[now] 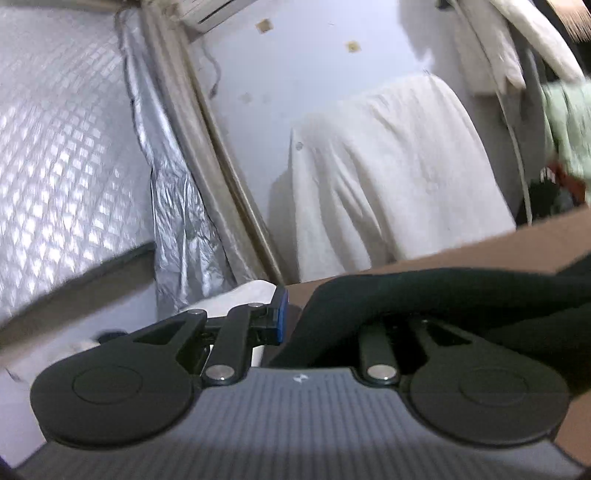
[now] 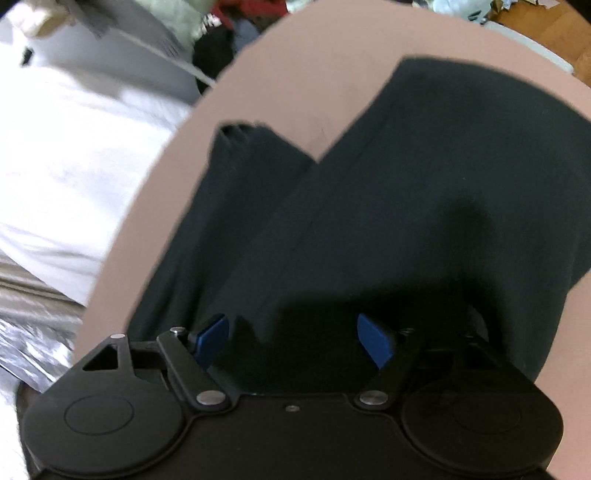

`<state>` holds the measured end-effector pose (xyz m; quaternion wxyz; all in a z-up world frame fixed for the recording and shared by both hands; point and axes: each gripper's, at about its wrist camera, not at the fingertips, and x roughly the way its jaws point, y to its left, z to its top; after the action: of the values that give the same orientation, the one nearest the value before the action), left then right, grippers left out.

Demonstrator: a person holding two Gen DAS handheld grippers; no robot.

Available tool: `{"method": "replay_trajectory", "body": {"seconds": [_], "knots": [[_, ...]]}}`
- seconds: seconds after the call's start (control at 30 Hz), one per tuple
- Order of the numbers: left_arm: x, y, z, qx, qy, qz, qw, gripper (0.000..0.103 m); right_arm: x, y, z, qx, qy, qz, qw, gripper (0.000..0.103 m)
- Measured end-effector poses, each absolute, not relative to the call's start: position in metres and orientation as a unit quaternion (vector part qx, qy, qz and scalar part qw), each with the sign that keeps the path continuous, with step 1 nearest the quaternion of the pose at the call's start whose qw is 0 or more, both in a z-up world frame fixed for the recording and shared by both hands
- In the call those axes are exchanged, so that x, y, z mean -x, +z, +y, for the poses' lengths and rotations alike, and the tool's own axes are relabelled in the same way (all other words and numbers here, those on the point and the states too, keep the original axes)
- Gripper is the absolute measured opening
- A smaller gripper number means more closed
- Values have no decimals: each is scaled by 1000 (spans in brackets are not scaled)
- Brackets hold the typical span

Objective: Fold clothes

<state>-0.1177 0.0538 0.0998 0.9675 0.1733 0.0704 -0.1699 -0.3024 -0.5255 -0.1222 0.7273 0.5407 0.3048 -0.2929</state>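
Note:
A black garment (image 2: pixel 406 192) lies spread on a pinkish-brown table (image 2: pixel 295 55), with a sleeve-like part reaching toward the far left edge. My right gripper (image 2: pixel 293 338) hovers low over the garment's near part, its blue pads (image 2: pixel 212 336) far apart and nothing between them. In the left wrist view a fold of the black garment (image 1: pixel 424 291) drapes over my left gripper (image 1: pixel 295 314) and hides the right finger. The left blue pad (image 1: pixel 281 314) presses against the cloth near the gripper's centre line, so this gripper is shut on the garment at the table (image 1: pixel 480 251) edge.
A white cloth (image 1: pixel 388 166) hangs over something behind the table. A silver quilted cover (image 1: pixel 55 147) fills the left. White bedding (image 2: pixel 74 147) lies left of the table. A pile of mixed clothes (image 2: pixel 221 22) and a light green garment (image 1: pixel 569 125) sit beyond the far edge.

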Motion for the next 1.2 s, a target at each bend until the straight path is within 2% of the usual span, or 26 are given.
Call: {"method": "replay_trajectory", "body": {"seconds": [0.13,0.2,0.3,0.37,0.4,0.47,0.5,0.53,0.63,0.77,1.03,1.07,1.1,1.13,1.2], "knots": [[103,95,66,-139,-173,117,968,20,282,-121,-526,-519,-307,330,727,99],[92,85,63,-154,-164,145,964,20,266,-121,-526,-496,-320,348,728,103],[79,67,53,-183,-149,192,953,20,241,-120,-517,-433,-354,382,736,102],[69,59,51,-186,-145,220,947,20,236,-115,-507,-391,-374,382,749,89],[65,55,51,-184,-144,233,944,20,235,-112,-501,-371,-383,379,756,75],[60,52,54,-177,-143,250,941,20,234,-106,-490,-330,-400,372,770,37],[57,51,56,-173,-142,258,940,20,233,-102,-484,-310,-409,368,776,24],[56,50,58,-171,-143,262,939,20,232,-99,-478,-289,-417,364,781,17],[52,48,61,-165,-146,271,937,20,245,-93,-482,-307,-409,331,793,10],[53,48,63,-163,-152,271,936,20,264,-83,-486,-349,-398,248,811,9],[67,74,88,-89,-193,241,947,20,364,7,-439,-304,-372,80,873,9],[71,77,91,-83,-198,241,947,23,377,19,-433,-298,-368,58,879,9],[75,80,94,-77,-203,241,946,31,389,30,-427,-291,-363,37,884,9],[77,76,90,-104,-199,253,941,47,397,32,-426,-297,-365,33,882,8],[80,63,83,-156,-187,281,928,64,406,17,-431,-331,-380,57,862,10]]}}
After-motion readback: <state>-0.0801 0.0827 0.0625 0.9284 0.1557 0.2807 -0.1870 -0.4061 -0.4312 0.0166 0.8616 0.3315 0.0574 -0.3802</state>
